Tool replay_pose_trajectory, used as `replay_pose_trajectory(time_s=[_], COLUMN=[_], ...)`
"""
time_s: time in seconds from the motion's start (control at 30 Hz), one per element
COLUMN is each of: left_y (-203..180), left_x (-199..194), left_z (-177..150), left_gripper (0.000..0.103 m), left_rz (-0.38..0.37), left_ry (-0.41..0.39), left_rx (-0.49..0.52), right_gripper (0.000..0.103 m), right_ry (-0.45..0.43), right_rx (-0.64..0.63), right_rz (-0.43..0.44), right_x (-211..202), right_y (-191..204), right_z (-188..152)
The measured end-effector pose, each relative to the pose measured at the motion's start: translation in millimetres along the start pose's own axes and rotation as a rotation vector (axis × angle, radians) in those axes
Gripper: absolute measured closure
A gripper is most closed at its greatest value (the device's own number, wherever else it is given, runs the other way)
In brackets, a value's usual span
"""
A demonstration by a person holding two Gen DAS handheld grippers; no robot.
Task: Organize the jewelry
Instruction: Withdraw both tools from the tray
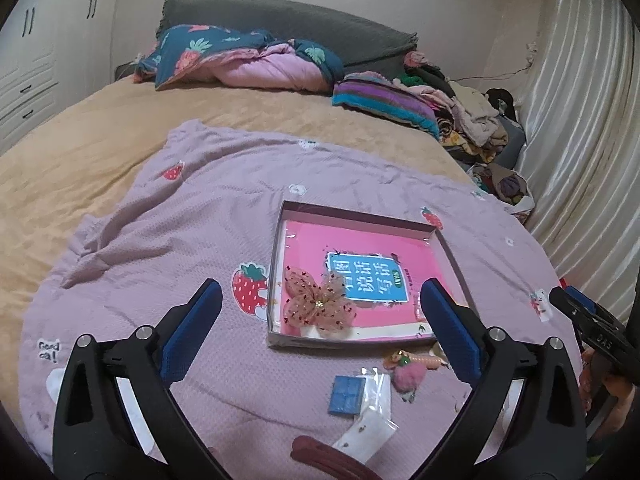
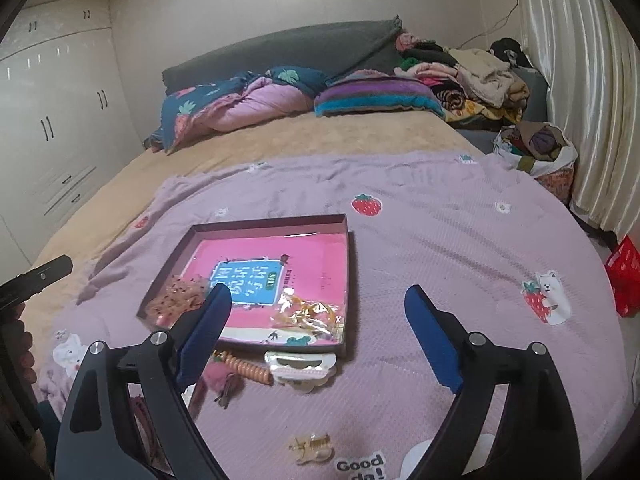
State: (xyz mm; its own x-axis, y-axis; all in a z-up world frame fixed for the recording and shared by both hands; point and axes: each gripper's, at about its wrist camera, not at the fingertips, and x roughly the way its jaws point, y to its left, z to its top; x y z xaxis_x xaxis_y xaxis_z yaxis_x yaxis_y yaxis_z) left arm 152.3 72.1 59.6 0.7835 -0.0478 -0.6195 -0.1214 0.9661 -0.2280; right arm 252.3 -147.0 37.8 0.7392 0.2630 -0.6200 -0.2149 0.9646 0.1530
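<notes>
1. Left gripper [image 1: 320, 320]: fingers spread wide, nothing between the pads. Right gripper [image 2: 318, 320]: likewise spread and empty. A grab made from this height could close on the blanket [image 1: 160, 208] as well as a piece, since the cloth is soft and wrinkled

2. Nearest the left fingers, below them in the left view, lie a dark red clip [image 1: 320, 454], a white packet [image 1: 370, 420] and a blue square [image 1: 345, 395] partly on it. Risk: pinching the square may drag the slick packet along, or flip both

3. Just under the right fingers in the right view sits a small gold clip [image 2: 312, 448], alone on the cloth. It is tiny; wide pads may push it into a fold rather than catch it

4. Between the fingers and the tray [image 2: 347, 288], touching its near wall or just beside it: a pink pompom [image 1: 406, 378], a coiled hair tie [image 2: 248, 368] and a white clip [image 2: 300, 366]. They crowd together, so lifting one could snag a neighbour

5. In the tray: a pink bow [image 1: 318, 306] at the left fingers' side, a gold tangle in plastic [image 2: 310, 312] just beyond the right fingers. The tray is shallow and light; a knock on its wall could slide it or spill these

6. The two grippers work close; the right one shows at the left view's edge, so both reaching for the crowded pile may collide
</notes>
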Motion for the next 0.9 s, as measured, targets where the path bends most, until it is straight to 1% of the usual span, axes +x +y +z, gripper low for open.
replay_pose_trajectory(time_s=[0.17, 0.47, 0.9], left_y=[-5.6, -15.5, -25.6], left_x=[-11.8, -19.2, -18.6], left_z=[-7.1, -26.7, -52.5], left_gripper=[0.01, 0.01, 0.01], left_rz=[-0.013, -0.034, -0.045], left_ry=[-0.007, 0.019, 0.061], left_rx=[0.011, 0.037, 0.077], right_gripper=[0.015, 0.014, 0.014], right_ry=[-0.014, -0.016, 0.029], right_rx=[-0.01, -0.03, -0.067], right_rz=[0.006, 0.01, 0.009], right_x=[-17.2, -33.7, -37.9], right_y=[5.4, 10.0, 17.2], right_z=[-5.5, -20.0, -50.3])
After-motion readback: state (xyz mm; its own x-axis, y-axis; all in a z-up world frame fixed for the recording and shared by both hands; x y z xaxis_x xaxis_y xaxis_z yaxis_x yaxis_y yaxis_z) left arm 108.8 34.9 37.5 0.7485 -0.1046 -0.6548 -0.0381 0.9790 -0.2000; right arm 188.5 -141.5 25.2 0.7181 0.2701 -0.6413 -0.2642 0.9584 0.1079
